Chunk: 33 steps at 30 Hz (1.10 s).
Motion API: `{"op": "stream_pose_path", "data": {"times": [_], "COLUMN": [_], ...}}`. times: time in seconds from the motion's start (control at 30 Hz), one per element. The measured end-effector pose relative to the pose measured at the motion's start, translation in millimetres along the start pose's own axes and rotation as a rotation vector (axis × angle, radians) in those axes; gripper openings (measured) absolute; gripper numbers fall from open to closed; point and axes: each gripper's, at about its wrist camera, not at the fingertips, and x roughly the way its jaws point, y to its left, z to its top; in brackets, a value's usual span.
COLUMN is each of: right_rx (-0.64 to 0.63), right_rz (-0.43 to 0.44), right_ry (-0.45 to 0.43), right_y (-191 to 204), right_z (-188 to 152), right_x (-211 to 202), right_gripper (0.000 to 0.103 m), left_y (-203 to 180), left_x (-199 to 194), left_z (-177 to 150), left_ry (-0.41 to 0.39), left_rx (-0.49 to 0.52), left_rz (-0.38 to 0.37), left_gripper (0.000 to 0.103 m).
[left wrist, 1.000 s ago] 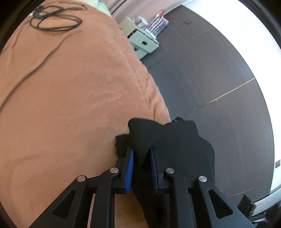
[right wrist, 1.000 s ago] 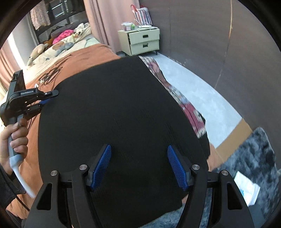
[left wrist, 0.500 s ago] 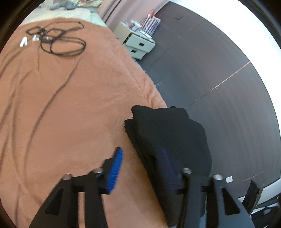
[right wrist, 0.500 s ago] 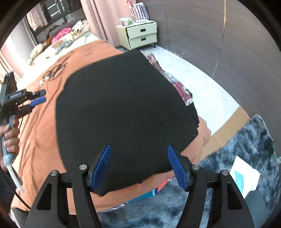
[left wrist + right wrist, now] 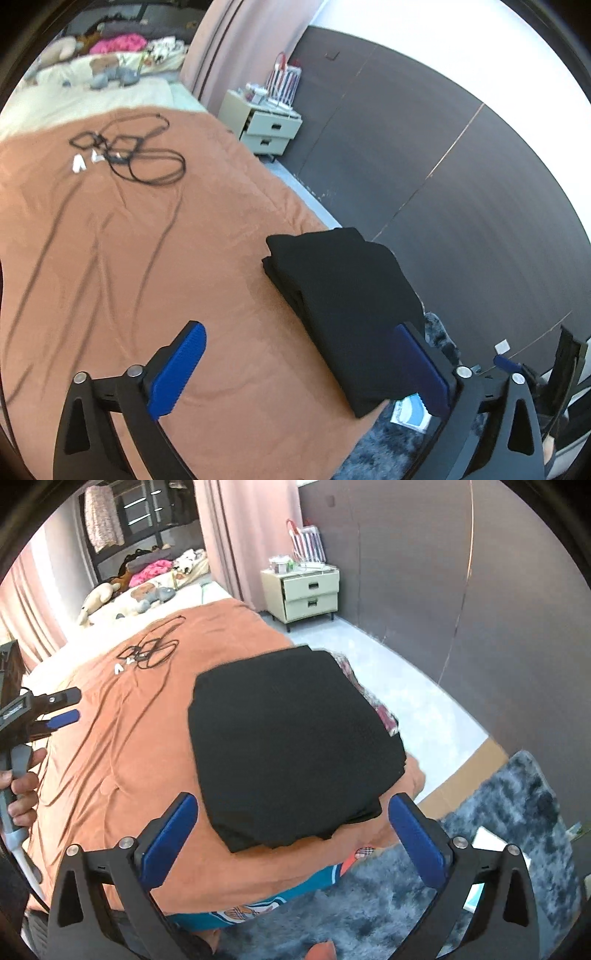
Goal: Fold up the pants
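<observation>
Black pants (image 5: 291, 746) lie folded into a compact stack on the orange blanket (image 5: 122, 760) of the bed, at its near right corner, close to the edge above the grey shaggy rug (image 5: 509, 812). In the left wrist view the pants (image 5: 343, 302) sit right of centre, layers visible along the left side of the stack.

Left gripper (image 5: 299, 369): fingers spread wide, holding nothing. 1 s ago they were clamped on a bunched fold of the fabric; 0.5 s ago already let go & opening; now pulled back, w/ the left finger over bare blanket and the right finger at the stack's near right edge. Contact there can't be told.

Right gripper (image 5: 291, 842): fingers also wide apart, empty, pants lying beyond and between them, not touched. It was open in the earlier frames too, but the fabric filled most of that view then; now the whole stack shows, so the gripper has backed off.

From the right wrist view the left gripper (image 5: 59, 709) shows at the far left, apart from the pants, the person's hand (image 5: 22, 786) on its handle.

Elsewhere: black cables (image 5: 136, 155) coiled far on the blanket, cream nightstand (image 5: 306, 594) w/ two drawers by the dark wall, pink curtain (image 5: 251, 535) behind, stuffed toys (image 5: 122, 598) at the head of the bed.
</observation>
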Motion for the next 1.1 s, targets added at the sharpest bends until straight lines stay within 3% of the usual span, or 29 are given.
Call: {"op": "stream_pose_path", "data": {"times": [0.37,0.87,1.1], "right_rx": [-0.043,-0.104,-0.132], "right_rz": [0.04,0.119,0.152], "right_ry": [-0.065,-0.176,-0.241], "right_y": [51.0,79.8,85.5], "right_z": [-53.1,-111.4,-142.5], "right_x": [-32.0,-85.6,-105.8], "right_gripper": [0.103,0.103,0.103], "left_y": [-7.7,-10.1,-0.7], "left_x": [-107.5,-241.7,-292.4], "left_z": [-24.0,-106.1,-146.5], "left_ry": [-0.085,-0.253,-0.314], "left_rx": [0.067,0.151,0.148], "left_rz": [0.037,0.168,0.189], "left_gripper": [0.103,0.102,0.103]}}
